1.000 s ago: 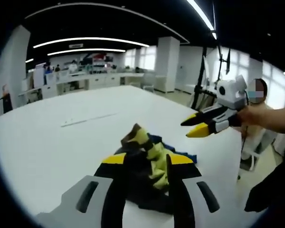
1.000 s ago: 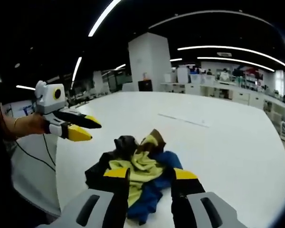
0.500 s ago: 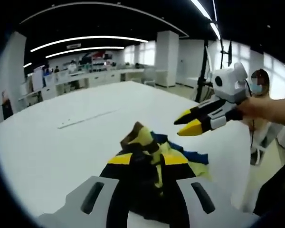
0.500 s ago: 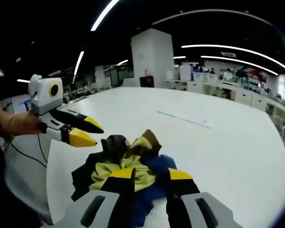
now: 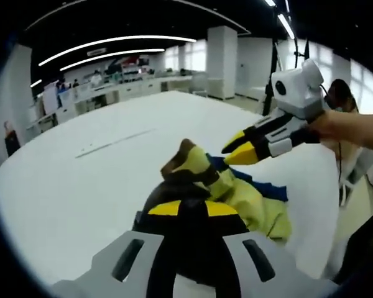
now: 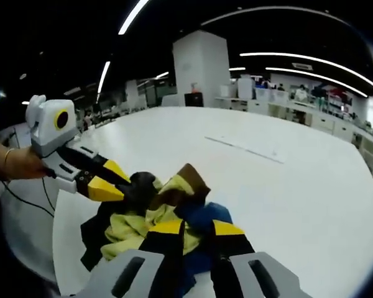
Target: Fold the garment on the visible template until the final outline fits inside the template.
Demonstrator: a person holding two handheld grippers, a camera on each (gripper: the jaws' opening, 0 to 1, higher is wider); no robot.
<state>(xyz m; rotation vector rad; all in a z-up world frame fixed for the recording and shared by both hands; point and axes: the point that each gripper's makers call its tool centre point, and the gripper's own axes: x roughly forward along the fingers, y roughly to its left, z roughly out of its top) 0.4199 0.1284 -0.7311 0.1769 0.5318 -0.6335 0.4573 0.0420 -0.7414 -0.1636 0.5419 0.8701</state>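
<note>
A crumpled garment (image 5: 242, 195) in yellow-green, black, blue and brown lies bunched on the white table (image 5: 74, 180). My left gripper (image 5: 193, 208) is down on its black part, jaws drawn close with dark cloth between them. In the right gripper view the left gripper (image 6: 115, 180) comes in from the left, tips in the black cloth of the garment (image 6: 130, 226). My right gripper (image 6: 197, 227) has yellow-green and blue cloth between its narrowed jaws. In the left gripper view the right gripper (image 5: 235, 149) reaches the pile's far side. A thin pale line (image 5: 115, 141) marks the table beyond.
The table's edge (image 5: 311, 242) runs close behind the pile on the right of the left gripper view, where a person (image 5: 342, 99) stands. A white pillar (image 6: 202, 68) and desks (image 6: 311, 115) stand far off. Bare tabletop (image 6: 298, 186) spreads past the garment.
Both grippers have come down onto the pile, and each pair of jaws has narrowed around cloth. The right gripper has moved closer to the left one.
</note>
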